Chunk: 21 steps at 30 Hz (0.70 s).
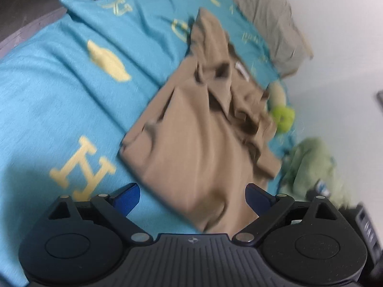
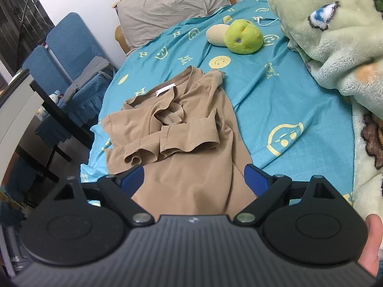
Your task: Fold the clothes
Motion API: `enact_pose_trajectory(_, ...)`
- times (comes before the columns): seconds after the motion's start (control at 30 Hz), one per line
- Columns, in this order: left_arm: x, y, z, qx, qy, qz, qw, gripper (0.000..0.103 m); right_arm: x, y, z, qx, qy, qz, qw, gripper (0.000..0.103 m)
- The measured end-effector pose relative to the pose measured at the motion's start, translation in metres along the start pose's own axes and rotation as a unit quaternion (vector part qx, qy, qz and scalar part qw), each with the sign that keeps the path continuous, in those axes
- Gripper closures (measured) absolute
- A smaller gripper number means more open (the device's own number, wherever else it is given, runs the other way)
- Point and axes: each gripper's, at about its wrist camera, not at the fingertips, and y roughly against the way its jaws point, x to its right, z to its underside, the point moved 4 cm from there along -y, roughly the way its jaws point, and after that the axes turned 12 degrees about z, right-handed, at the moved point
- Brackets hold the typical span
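Ribbed dark-grey housing with two round black discs fills the bottom of both wrist views. Right gripper (image 2: pixel 194 179): blue pads spread wide, nothing clamped; the tan T-shirt (image 2: pixel 182 143) shows in the gap below them, contact not discernible. Left gripper (image 1: pixel 192 195): blue pads likewise wide apart, gripping nothing, the shirt's lower hem (image 1: pixel 203 203) between them; this view is motion-blurred. Shirt is thin, smooth knit, lying rumpled on the teal bedsheet (image 2: pixel 275 110), short sleeves (image 2: pixel 189 138) folded inward over the chest, ribbed collar with white label (image 2: pixel 165 89) at its far end. Sheet is printed with pale-yellow letters and smiley faces. Beyond the shirt's collar sit a round green plush (image 2: pixel 243 37) and a cream one (image 2: pixel 216 34), touching. Right of the shirt: fluffy pale-green fleece blanket (image 2: pixel 335 47). Wrinkled grey pillow (image 2: pixel 167 7) lies at the head of the bed. A thumb (image 2: pixel 371 239) shows at the housing's right edge.
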Motion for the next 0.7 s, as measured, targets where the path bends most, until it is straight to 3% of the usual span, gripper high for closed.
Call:
enact_pose_trajectory(0.03,-0.002,0.000,-0.003,0.015,0.005,0.003,0.9999,0.013,-0.001,0.000,0.000,-0.001,0.001,0.000,1.000,0.011)
enact_pose_trajectory(0.13,-0.010,-0.003,-0.010,0.049,0.015,0.002,0.9987,0.034,-0.002,-0.002,0.001,-0.005,0.002,0.001,1.000,0.011)
enact_pose_trajectory(0.2,-0.016,-0.002,-0.012,0.062,0.027,-0.004,0.9977,0.059,-0.002,-0.003,0.002,-0.007,0.001,0.000,1.000,0.011)
enact_pose_trajectory(0.27,-0.021,0.003,-0.012,0.067,0.036,-0.009,0.9970,0.074,-0.001,-0.003,0.003,-0.013,-0.004,-0.002,1.000,0.011)
enact_pose_trajectory(0.33,-0.025,0.009,-0.012,0.073,0.048,0.000,0.9962,0.086,0.006,-0.005,0.008,-0.051,-0.049,-0.038,0.997,0.011)
enact_pose_trajectory(0.4,-0.025,0.019,-0.013,0.083,0.062,0.025,0.9943,0.092,0.016,-0.010,0.017,-0.105,-0.121,-0.103,0.982,0.011)
enact_pose_trajectory(0.53,-0.010,0.039,-0.015,0.115,0.057,0.104,0.9862,0.094,0.023,-0.038,0.049,-0.224,-0.238,-0.175,0.929,0.011)
enact_pose_trajectory(0.63,0.006,0.048,-0.019,0.137,0.041,0.152,0.9780,0.094,0.021,-0.053,0.063,-0.269,-0.284,-0.198,0.899,0.012)
enact_pose_trajectory(0.7,0.015,0.048,-0.020,0.146,0.027,0.163,0.9753,0.094,0.025,-0.057,0.063,-0.256,-0.303,-0.188,0.898,0.013)
